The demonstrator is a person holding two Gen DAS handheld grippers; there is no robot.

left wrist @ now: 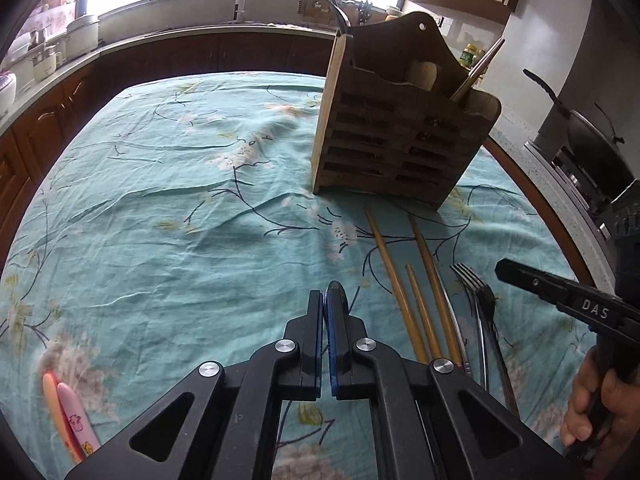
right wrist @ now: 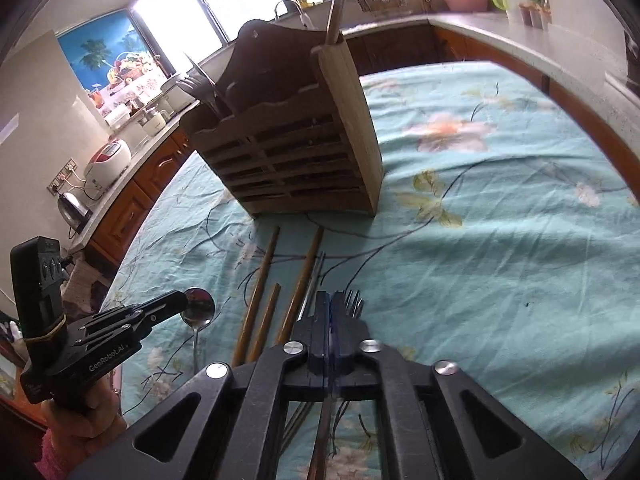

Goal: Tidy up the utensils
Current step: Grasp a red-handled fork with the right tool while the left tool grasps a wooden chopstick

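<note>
Lying at the far left of the cloth (left wrist: 168, 208), two pastel handles (left wrist: 68, 420), one orange and one pink, sit well apart from everything else, probably awaiting their turn. Next comes the left gripper (left wrist: 325, 300), its jaws pressed together with nothing between them; it hovers above the cloth, seemingly idle while the other hand works. Beyond it the wooden holder (left wrist: 400, 136) stands upright, already carrying a few utensils in its compartments, so it looks like the destination. In front of it three brown chopsticks (left wrist: 404, 304) lie roughly parallel, pointing toward the holder, with a spoon (right wrist: 197, 308) just beside them and forks (left wrist: 478, 292) on their other side. The right gripper (right wrist: 331, 300) is also closed, low over the forks; a thin shaft runs beneath its fingers, but whether it is clamped I cannot tell.
</note>
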